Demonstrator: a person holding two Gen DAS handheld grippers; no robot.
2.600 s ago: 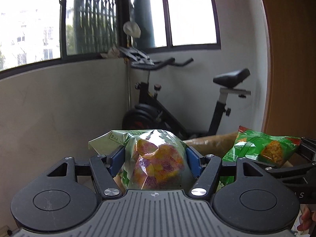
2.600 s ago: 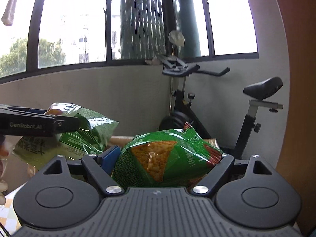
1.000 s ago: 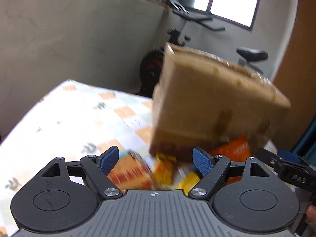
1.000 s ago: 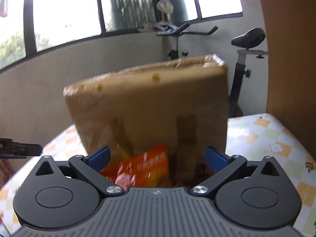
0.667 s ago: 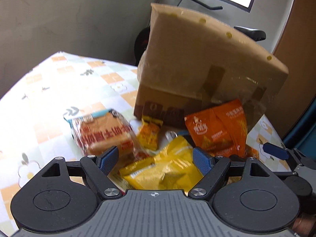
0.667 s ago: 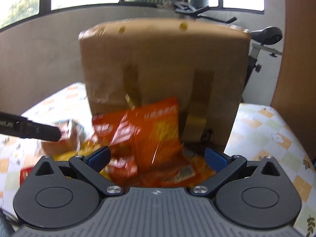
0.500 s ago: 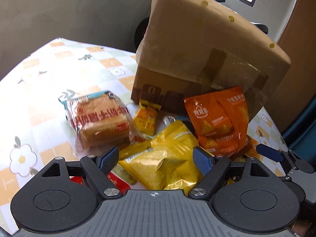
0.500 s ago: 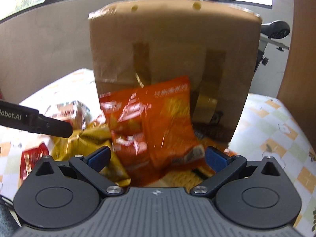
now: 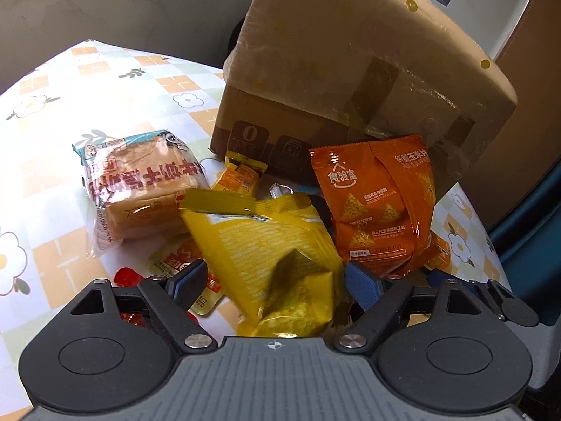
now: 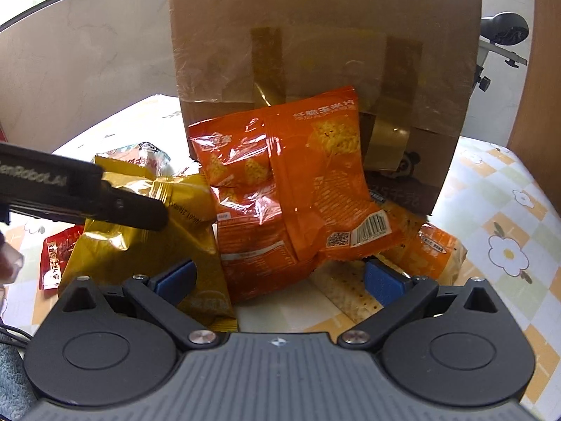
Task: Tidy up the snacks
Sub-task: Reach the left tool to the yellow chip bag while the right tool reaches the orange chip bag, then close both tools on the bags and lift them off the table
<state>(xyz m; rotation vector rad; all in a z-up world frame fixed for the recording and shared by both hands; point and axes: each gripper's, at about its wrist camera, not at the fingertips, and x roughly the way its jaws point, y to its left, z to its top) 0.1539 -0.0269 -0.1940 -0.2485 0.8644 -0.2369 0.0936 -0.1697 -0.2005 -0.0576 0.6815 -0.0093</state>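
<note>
My left gripper (image 9: 271, 280) straddles the yellow bag (image 9: 270, 242) and my right gripper (image 10: 278, 277) the orange bag (image 10: 294, 182), both spread apart, before the cardboard box (image 10: 322, 42) on the table (image 9: 70, 98).

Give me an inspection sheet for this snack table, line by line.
Surface: floral checked tablecloth.
Job's things: cardboard box standing behind the pile; orange chip bag leaning on it; yellow bag; wrapped bread; small red packet; crackers.
Clutter: nothing seen.
Grippers: left gripper open, straddling the yellow bag; right gripper open before the orange bag.
Cables: dark cable, lower left of right view.
Surroundings: wall, window, exercise bike seat.
</note>
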